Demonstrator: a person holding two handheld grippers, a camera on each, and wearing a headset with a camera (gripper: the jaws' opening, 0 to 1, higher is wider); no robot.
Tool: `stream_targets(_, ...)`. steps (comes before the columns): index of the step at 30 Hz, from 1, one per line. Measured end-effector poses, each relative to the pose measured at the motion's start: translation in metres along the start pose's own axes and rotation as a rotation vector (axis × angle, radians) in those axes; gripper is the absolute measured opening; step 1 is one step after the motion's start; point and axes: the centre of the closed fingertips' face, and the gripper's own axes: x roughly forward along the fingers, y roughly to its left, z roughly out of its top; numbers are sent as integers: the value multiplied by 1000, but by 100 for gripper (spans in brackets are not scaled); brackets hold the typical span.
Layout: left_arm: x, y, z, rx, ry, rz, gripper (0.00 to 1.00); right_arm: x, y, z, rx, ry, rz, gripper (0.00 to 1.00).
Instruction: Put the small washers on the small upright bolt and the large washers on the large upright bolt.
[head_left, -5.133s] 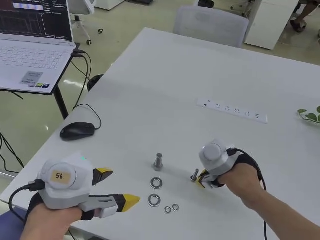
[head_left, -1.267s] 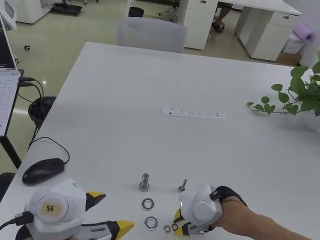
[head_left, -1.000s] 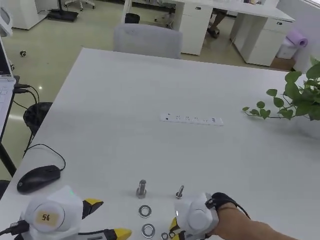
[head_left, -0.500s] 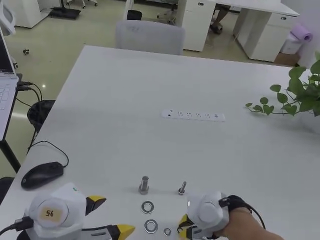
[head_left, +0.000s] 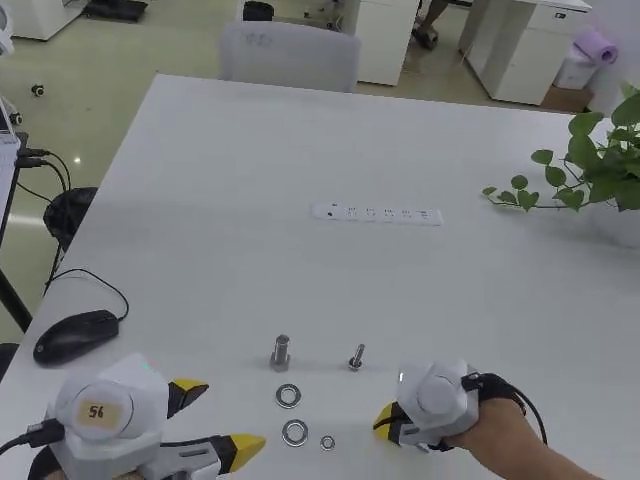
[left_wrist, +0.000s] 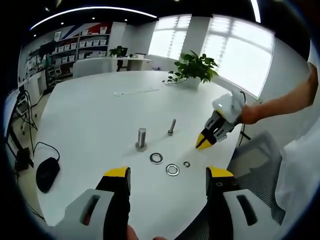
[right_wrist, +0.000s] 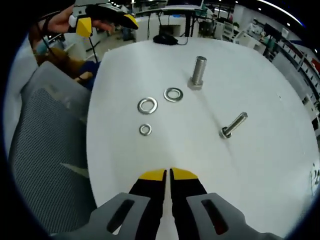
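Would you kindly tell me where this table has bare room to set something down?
Free: from the power strip to the large bolt and small bolt; also between mouse and large bolt. Crowded: the front edge, washers between left gripper and right gripper.

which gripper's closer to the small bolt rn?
Right. The right gripper sits close beside the small bolt; the left gripper is farther off, past the large washers.

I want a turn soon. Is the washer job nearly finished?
Not yet. Nothing is done: the large bolt and small bolt are bare. Two large washers and one small washer lie on the table. The right hand-held gripper is shut; whether it pinches anything is hidden. The left hand-held gripper is open.
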Motion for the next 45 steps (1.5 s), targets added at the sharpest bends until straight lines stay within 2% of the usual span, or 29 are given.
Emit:
stream_targets(6,0,0,-4,-3,6,0,60,-7,-3,-17,31,-2,-25,12)
stream_targets(11,0,2,-5,-6,7,2,60,-18,-5,-37,84,4,-46,16)
stream_targets(18,1,1,-5,-7,7,-1,61,-31,-3,-61,119,14,-64,20)
stream_targets(22,2,1,-5,-5,9,-3,61,-38,-6,-72,138,18,-95,22)
stream_targets(28,4,1,-5,-1,13,-10,61,-42,-17,-77,186,12,-150,21)
stream_targets(33,3,1,-5,1,15,-11,61,-38,-25,-73,206,8,-166,21)
stream_targets(42,3,3,-5,-1,15,-5,61,-29,-30,-64,188,15,-140,22)
stream_targets(45,3,2,-5,0,16,-7,61,-29,-28,-64,94,41,-104,21)
